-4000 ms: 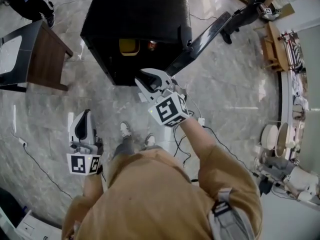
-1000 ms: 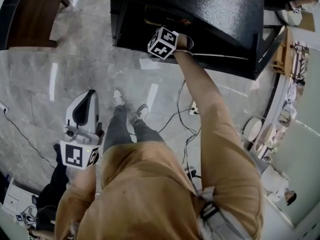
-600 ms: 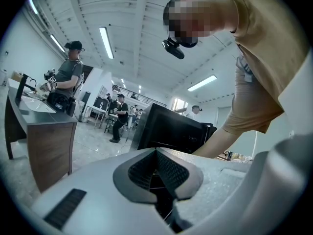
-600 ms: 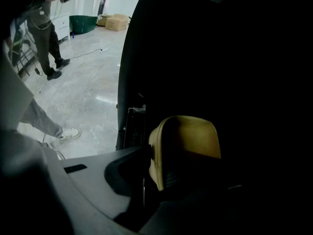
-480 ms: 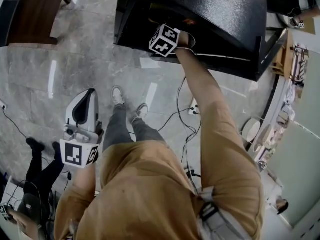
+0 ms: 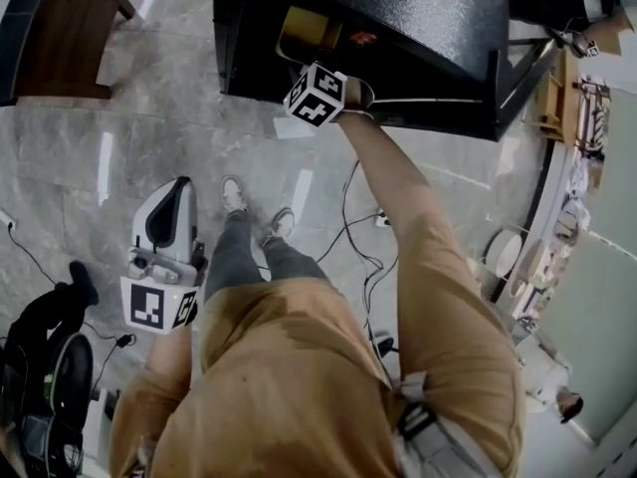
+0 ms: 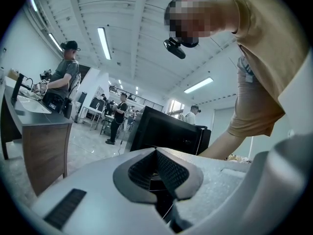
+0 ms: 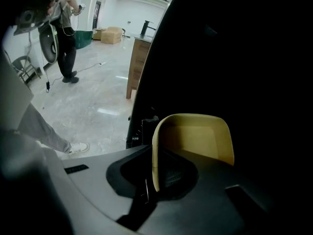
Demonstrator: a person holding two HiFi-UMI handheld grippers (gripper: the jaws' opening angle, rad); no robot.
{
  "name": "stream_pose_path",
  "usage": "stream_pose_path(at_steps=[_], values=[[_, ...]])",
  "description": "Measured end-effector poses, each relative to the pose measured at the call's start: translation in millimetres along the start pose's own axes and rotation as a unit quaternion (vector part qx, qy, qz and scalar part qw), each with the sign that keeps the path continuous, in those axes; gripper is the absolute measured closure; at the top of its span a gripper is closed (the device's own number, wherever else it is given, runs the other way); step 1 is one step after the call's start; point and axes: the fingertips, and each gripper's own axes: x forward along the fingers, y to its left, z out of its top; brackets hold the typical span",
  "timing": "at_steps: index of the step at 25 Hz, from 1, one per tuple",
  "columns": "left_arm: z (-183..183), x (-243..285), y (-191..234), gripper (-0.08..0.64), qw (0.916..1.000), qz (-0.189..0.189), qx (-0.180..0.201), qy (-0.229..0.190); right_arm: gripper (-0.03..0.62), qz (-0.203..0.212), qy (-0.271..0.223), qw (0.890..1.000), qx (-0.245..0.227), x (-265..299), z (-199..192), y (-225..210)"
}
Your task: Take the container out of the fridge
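Inside the open black fridge (image 6: 428,28), just behind its front edge, sat the yellow container (image 8: 195,136), an open tub with rounded corners whose hollow faced the right tool's camera. The right tool (image 8: 155,173) had reached into the dark opening with its jaws set either side of the container's near wall. They were closing, and the thin yellow edge ran down between the pads, which looked pressed onto it. From the head view only a corner of the container showed past the marker cube, so it was plainly within the fridge and not yet carried clear. Whether it rested on a shelf or was lifted a little could not be told in the gloom. The person's right arm (image 6: 398,197) stretched forward to the opening, and the fridge door (image 6: 523,78) stood swung away at the right. The left tool (image 7: 157,153) hung low at the person's side, well apart from the fridge, its jaws clenched together on nothing. Cables (image 6: 358,257) trailed over the pale marble floor (image 6: 149,118) near the person's feet. By my reading the reach and the grasp were done or all but done. What remained was to draw the container out through the opening without knocking its walls on the frame.
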Motion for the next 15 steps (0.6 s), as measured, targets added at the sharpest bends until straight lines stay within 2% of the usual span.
stream_pose_path(at_steps=[6,15], values=[[3,-8,-25,0.558,0.9998,-0.016,0.005,-0.007,0.578,0.004,-0.022,1.000,0.022,-30,0,25],[26,-21,-61,0.558,0.9988,-0.030,0.034,-0.017,0.578,0.004,-0.067,0.997,0.023,-81,10,61]])
